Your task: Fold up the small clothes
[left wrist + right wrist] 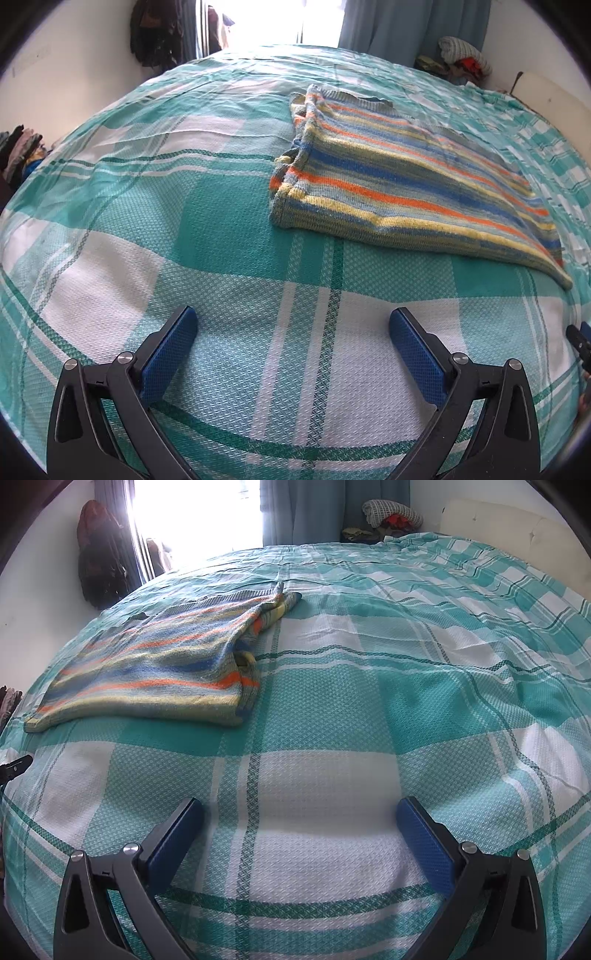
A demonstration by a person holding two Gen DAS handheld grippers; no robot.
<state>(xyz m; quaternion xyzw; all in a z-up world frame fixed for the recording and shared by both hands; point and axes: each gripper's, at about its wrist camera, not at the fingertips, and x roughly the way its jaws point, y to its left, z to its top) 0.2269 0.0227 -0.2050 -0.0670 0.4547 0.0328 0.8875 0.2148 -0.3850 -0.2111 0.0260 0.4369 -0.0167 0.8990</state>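
Closest to me, my left gripper hangs over the bedspread with its blue pads spread wide apart and nothing between them. My right gripper is the same: jaws wide, empty, poised above a white square of the green-and-white checked cover. At the right edge of the left wrist view I catch a dark sliver of the right gripper, and the left one peeks in at the left edge of the right wrist view.

Farther out, the striped knit top lies flat on the bed, well apart from both grippers. It sits ahead and to the right of my left hand, ahead and to the left of my right. Its bands run orange, blue, yellow and grey-green. It looks folded, with layers stacked along one edge and a bit of fabric bunched there.

Beyond the bed, bright light pours through a window with blue curtains. Dark clothes hang on the wall beside it, and a heap of fabric sits in the far corner.
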